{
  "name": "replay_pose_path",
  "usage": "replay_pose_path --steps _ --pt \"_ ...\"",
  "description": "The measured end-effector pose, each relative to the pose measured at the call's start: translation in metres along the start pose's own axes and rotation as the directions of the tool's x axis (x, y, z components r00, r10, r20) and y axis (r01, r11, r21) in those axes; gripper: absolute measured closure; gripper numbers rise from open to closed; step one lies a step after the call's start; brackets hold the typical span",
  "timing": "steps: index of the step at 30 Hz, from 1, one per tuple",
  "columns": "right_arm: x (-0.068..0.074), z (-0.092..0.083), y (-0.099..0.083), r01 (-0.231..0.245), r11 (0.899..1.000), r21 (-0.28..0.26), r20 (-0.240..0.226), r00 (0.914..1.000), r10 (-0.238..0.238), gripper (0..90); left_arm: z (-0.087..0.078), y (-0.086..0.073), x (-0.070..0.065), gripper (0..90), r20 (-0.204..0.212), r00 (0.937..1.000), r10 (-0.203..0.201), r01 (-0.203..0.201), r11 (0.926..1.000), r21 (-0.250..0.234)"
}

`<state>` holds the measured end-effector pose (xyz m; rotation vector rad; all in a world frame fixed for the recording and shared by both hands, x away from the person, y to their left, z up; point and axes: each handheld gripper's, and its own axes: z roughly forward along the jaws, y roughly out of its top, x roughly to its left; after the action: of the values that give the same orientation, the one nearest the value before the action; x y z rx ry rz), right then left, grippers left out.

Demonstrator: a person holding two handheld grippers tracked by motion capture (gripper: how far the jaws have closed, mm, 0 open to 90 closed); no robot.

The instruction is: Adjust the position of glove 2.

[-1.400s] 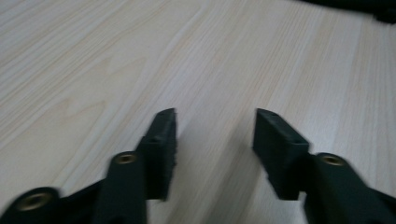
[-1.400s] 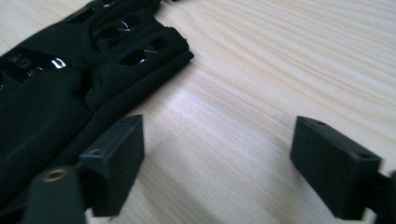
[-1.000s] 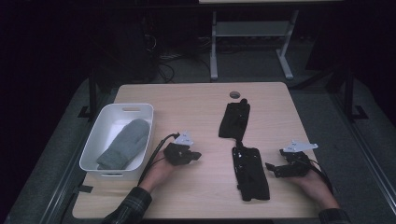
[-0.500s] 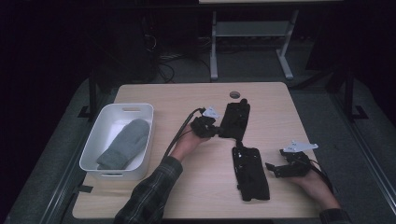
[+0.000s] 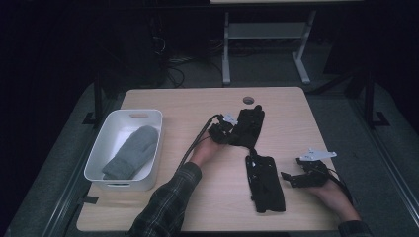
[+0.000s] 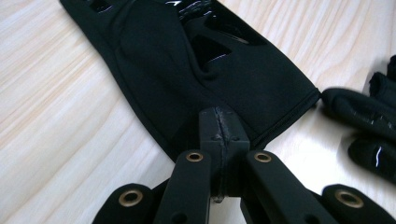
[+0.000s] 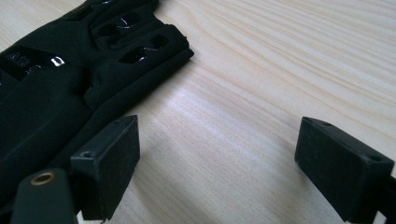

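Note:
Two black gloves lie on the wooden table. The far glove [image 5: 250,123] [image 6: 210,65] lies past the table's middle. My left gripper [image 5: 230,134] [image 6: 219,125] is shut, its joined tips at the left edge of that glove near the cuff, and I see nothing clamped between them. The near glove [image 5: 266,183] [image 7: 46,84] lies lengthwise toward the front edge; its fingers [image 6: 369,121] show at the right of the left gripper view. My right gripper [image 5: 289,178] [image 7: 219,163] rests open just right of the near glove, with bare wood between its jaws.
A white bin [image 5: 148,114] at the table's left holds a grey mitten [image 5: 131,150]. A small round hole [image 5: 248,100] sits near the table's far edge. A metal stand [image 5: 267,34] and cables are on the floor behind.
My left hand has travelled from near the bin, forward and to the right, up to the far glove. The right hand and both gloves have stayed put.

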<state>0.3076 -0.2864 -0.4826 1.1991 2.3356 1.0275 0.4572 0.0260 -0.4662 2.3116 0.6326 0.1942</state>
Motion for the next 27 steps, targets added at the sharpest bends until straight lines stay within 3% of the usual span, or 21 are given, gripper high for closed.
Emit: replay_pose_path --steps 7,15,27 --pt "0.000 0.000 0.000 -0.001 1.000 0.001 0.001 1.0000 0.001 13.8 -0.019 -0.022 -0.001 89.4 0.002 0.9981 -0.062 0.062 0.9979 -0.021" --pt "0.000 0.000 0.000 -0.001 1.000 0.001 0.002 1.0000 0.001 13.8 -0.037 -0.038 -0.008 89.4 0.004 0.9988 -0.048 0.048 0.9988 0.008" --pt "0.000 0.000 0.000 0.000 1.000 0.001 0.005 1.0000 0.000 13.8 -0.067 -0.066 -0.036 89.4 0.049 0.9987 -0.010 0.008 0.9992 0.040"
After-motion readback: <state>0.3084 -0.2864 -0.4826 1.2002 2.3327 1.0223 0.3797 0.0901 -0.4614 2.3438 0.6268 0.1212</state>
